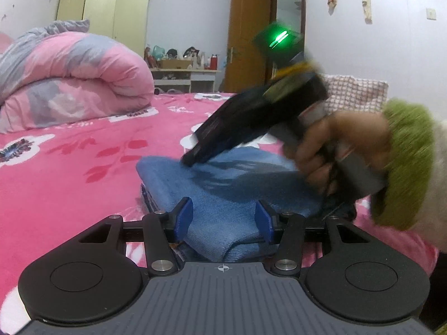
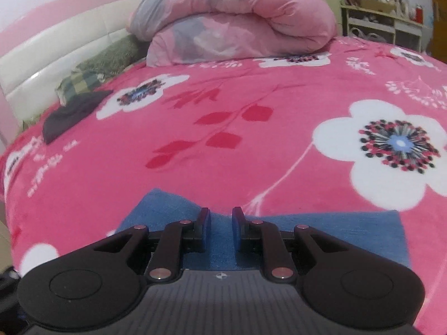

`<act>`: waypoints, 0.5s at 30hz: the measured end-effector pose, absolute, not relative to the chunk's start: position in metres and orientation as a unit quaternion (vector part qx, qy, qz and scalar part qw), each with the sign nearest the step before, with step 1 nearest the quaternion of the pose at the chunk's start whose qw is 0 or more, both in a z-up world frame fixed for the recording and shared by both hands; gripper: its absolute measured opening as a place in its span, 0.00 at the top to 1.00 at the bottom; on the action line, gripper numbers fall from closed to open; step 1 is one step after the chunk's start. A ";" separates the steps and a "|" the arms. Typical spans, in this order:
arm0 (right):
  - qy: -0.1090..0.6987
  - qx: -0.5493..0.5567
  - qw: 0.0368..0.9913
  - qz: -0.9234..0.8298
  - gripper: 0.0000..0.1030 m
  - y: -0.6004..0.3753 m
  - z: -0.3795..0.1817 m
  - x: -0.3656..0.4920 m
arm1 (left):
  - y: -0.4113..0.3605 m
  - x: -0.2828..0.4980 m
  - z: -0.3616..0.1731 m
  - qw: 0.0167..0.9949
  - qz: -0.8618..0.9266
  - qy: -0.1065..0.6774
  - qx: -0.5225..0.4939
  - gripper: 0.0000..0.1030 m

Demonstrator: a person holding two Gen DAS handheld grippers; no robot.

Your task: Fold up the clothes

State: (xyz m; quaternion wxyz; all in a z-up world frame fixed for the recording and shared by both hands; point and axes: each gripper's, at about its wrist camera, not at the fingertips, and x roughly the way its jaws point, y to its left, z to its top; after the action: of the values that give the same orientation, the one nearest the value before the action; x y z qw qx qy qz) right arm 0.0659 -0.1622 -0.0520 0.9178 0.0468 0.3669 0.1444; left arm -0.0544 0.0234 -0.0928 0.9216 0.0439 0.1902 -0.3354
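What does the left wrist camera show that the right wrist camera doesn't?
Only the left wrist view shows the right gripper from outside, blurred, in a hand with a green cuff, plus the wooden door and yellow wardrobe. Only the right wrist view shows the white headboard and the dark garment beside it. Both show the folded blue cloth, the pink floral bedspread and the rolled pink duvet.

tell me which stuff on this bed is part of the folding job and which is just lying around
Part of the job:
- blue garment, folded on the bed
- left gripper, jaws around its near corner
- right gripper, over the blue cloth

Just lying about:
- rolled pink quilt
- green plaid cloth
- dark cloth
- checked fabric
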 end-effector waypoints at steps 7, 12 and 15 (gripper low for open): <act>0.290 0.057 0.955 0.026 0.75 -0.222 -0.008 -0.020 | 0.027 -0.054 -0.083 0.925 -0.324 0.196 0.046 0.52; 0.278 0.118 0.953 -0.011 0.75 -0.251 -0.026 -0.077 | 0.030 -0.053 -0.062 0.931 -0.309 0.191 0.047 0.51; 0.264 0.130 0.956 0.014 0.75 -0.250 -0.036 -0.099 | 0.018 -0.047 -0.056 0.923 -0.319 0.206 0.056 0.51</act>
State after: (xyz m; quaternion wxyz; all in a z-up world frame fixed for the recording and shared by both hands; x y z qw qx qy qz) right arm -0.0986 -0.2497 -0.0360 0.9556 0.1304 0.2640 0.0135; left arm -0.0473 0.0181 -0.0559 0.9234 0.0562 0.2061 -0.3188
